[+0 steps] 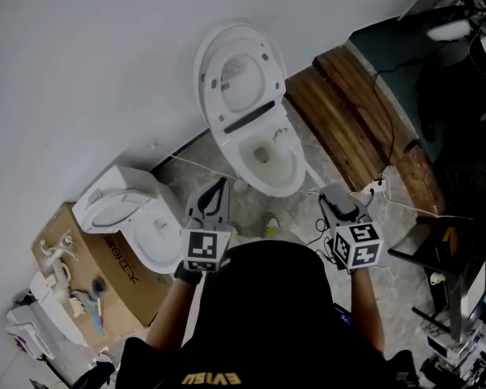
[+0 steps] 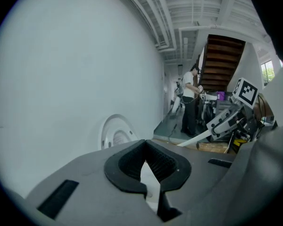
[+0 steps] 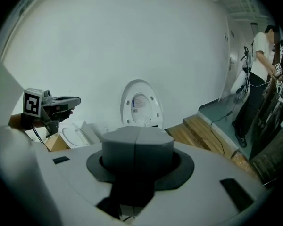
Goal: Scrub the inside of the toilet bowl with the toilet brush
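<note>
- The bowl (image 1: 267, 186) stands open ahead of the person, with its lid (image 1: 236, 75) tipped back against the wall.
- The brush (image 1: 281, 134) has its white head resting at the far right of the bowl, just inside the rim.
- Its handle (image 2: 193, 139) shows in the left gripper view as a pale rod running from the tip of the right gripper down toward the bowl.
- The right gripper (image 1: 330, 193) has its tongs pressed together, the two grey halves meeting at a seam in its own view.
- That view hides the handle behind the jaw block, but given the rod at the tip I judge the tongs are pinching the brush.
- The left gripper (image 1: 220, 186) hangs level with the right one, well short of the bowl.
- Its tips meet at the far end, only the pale toilet shows through the slit behind them, and it carries nothing.
- A spare toilet (image 1: 138, 217) sits on a box (image 1: 89, 282) off to the left and plays no part in this.
- As for the step, the brush is in the bowl and gripped, so this looks like the scrub itself or its very start.
- The head sits high at the rim, so the walls and the drain look like ground left to cover.
- The next move calls for the right gripper to push the head down and sweep it round the inner wall.
- The pinch has to stay firm, because a thin handle held at its end could twist or slip under side load.
- The left gripper only needs to keep clear.
</note>
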The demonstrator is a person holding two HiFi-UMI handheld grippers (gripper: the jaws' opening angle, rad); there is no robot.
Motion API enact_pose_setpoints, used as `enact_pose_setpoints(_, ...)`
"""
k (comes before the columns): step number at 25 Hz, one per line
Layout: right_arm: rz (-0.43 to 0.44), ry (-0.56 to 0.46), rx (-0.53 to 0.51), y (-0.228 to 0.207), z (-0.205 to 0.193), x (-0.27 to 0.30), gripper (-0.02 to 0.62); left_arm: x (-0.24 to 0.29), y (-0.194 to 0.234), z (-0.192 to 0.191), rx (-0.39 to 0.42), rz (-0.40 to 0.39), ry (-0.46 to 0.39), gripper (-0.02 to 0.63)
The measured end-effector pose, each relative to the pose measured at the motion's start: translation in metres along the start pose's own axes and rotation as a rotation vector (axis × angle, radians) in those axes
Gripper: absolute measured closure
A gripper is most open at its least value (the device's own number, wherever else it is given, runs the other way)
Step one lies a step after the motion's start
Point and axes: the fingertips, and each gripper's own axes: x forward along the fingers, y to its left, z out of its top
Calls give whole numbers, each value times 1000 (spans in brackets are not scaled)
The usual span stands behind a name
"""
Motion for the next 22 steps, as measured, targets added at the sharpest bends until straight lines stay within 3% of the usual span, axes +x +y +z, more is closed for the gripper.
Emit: enact_pose_setpoints(22, -30, 61, 1, -9, -18, -7, 437, 12, -13, 2, -3, -40, 6, 588)
